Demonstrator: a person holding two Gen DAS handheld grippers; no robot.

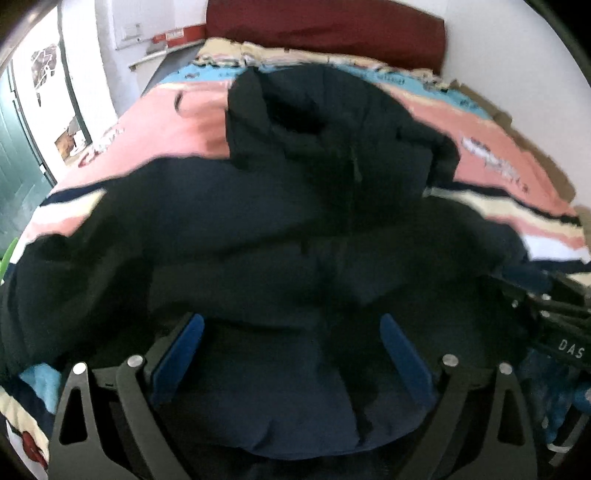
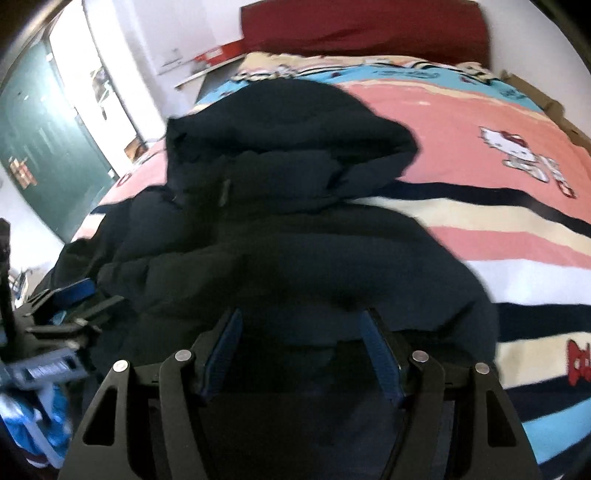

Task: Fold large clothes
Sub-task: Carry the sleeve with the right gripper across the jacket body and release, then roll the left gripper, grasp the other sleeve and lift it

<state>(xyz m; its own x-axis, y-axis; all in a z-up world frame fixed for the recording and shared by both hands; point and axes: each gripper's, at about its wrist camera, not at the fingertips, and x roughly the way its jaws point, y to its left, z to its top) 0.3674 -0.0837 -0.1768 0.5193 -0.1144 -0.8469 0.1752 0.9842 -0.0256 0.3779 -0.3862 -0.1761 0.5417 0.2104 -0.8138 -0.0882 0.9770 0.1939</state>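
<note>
A large dark navy puffer jacket (image 1: 295, 206) with a hood lies bunched on the bed; it also shows in the right wrist view (image 2: 288, 206). My left gripper (image 1: 291, 325) is open, its blue pads (image 1: 184, 347) spread wide over the jacket's near edge, with fabric lying between them. My right gripper (image 2: 301, 321) is open too, its blue pads (image 2: 376, 350) either side of the jacket's near hem. The left gripper also shows in the right wrist view (image 2: 62, 295), at the left beside the jacket. Whether the pads touch the fabric is unclear.
The bed has a pink, cream, navy and blue striped cover (image 2: 480, 177) with a cartoon cat print. A dark red headboard (image 1: 325, 26) stands at the far end. A green door (image 2: 44, 147) and a white wall are at the left. Cardboard (image 2: 554, 107) lies along the bed's right side.
</note>
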